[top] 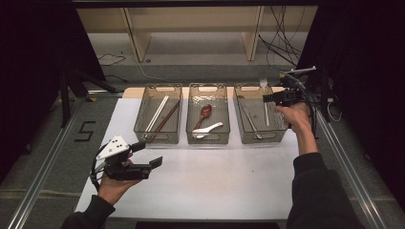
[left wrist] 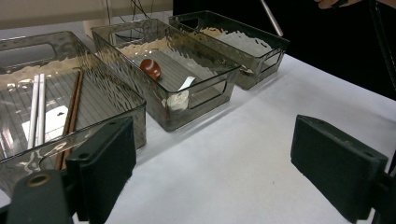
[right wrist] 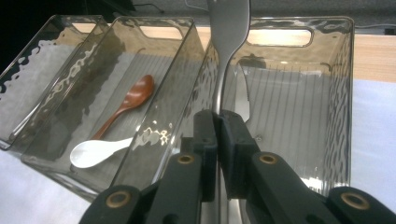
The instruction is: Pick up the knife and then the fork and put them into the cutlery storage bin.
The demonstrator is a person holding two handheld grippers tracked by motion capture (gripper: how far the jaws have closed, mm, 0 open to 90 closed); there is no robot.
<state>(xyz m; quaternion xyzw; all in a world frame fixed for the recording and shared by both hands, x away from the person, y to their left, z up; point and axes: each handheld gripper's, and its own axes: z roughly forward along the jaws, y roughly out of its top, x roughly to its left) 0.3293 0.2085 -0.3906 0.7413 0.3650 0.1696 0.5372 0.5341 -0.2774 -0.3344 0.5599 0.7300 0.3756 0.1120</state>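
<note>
White sheeting point(top: 215, 176) covered the table, with three clear bins in a row at its far edge. From above, the right gripper point(top: 272, 98) hung over the right bin point(top: 242, 136), clamped on a fork point(top: 263, 85) whose tines pointed away from the person. Its own view showed the jaws pinched tight on the fork's handle, the fork point(right wrist: 227, 28) rising above that bin point(right wrist: 343, 93), and a brown spoon point(right wrist: 133, 98) and white spoon point(right wrist: 95, 151) in the middle bin. The left gripper point(top: 145, 155) rested low near the table's near left corner; its own view showed wide-open, empty jaws and chopsticks point(left wrist: 37, 107) in the left bin point(left wrist: 112, 100).
</note>
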